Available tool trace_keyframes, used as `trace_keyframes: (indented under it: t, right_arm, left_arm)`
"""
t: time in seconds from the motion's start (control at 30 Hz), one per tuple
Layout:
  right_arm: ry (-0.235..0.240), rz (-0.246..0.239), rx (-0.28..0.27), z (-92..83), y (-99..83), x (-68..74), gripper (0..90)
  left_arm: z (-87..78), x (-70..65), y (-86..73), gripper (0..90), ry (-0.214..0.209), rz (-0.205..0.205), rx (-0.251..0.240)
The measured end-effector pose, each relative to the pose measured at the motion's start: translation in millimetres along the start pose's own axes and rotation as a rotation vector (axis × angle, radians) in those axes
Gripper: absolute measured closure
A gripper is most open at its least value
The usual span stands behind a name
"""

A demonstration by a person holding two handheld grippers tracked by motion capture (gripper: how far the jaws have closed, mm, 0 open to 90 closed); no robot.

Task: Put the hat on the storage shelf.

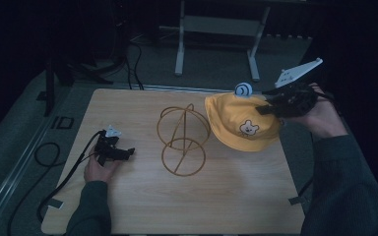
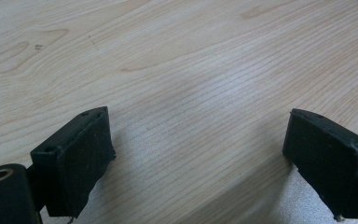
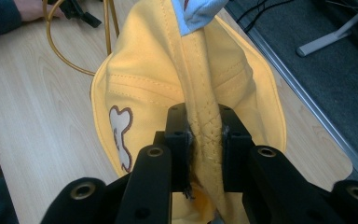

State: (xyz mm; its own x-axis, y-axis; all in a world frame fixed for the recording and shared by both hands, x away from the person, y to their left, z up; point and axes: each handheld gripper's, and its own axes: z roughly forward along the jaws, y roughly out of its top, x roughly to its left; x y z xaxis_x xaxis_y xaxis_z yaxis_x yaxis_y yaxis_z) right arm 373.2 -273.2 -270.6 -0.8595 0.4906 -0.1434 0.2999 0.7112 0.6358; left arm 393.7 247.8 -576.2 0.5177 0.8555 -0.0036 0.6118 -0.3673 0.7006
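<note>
The yellow hat [image 1: 241,123] sits at the far right part of the desk [image 1: 226,196], raised at its right edge where my right hand-held gripper [image 1: 270,109] grips it. In the right gripper view, the jaws are closed tight on a stitched fold of the hat's brim [image 3: 205,135], with yellow fabric bunched between the pads. The hat carries a small bear face patch [image 1: 249,128] on its front, and a blue-and-white piece [image 1: 243,89] shows at its far edge. Just left of the hat, a gold wire stand [image 1: 182,140] rests upright on the desk: a round base ring with a wire sphere frame above it. The hat's brim lies close to the stand's sphere; I cannot tell whether they touch.

My left hand-held gripper [image 1: 115,151] rests low at the left side of the desk, well apart from the stand. Its jaws are spread wide with nothing between them, bare wood grain visible in the gap. My left hand [image 1: 98,169] holds it from behind.
</note>
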Motion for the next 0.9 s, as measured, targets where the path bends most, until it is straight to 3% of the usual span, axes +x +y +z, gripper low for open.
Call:
trace_keyframes:
  t: [0.9]
  right_arm:
    - [0.021,-0.042,-0.021,-3.3,25.4,6.0,77.6]
  left_arm:
    - [0.0,0.2,0.0,8.2,0.0,0.0,-0.001]
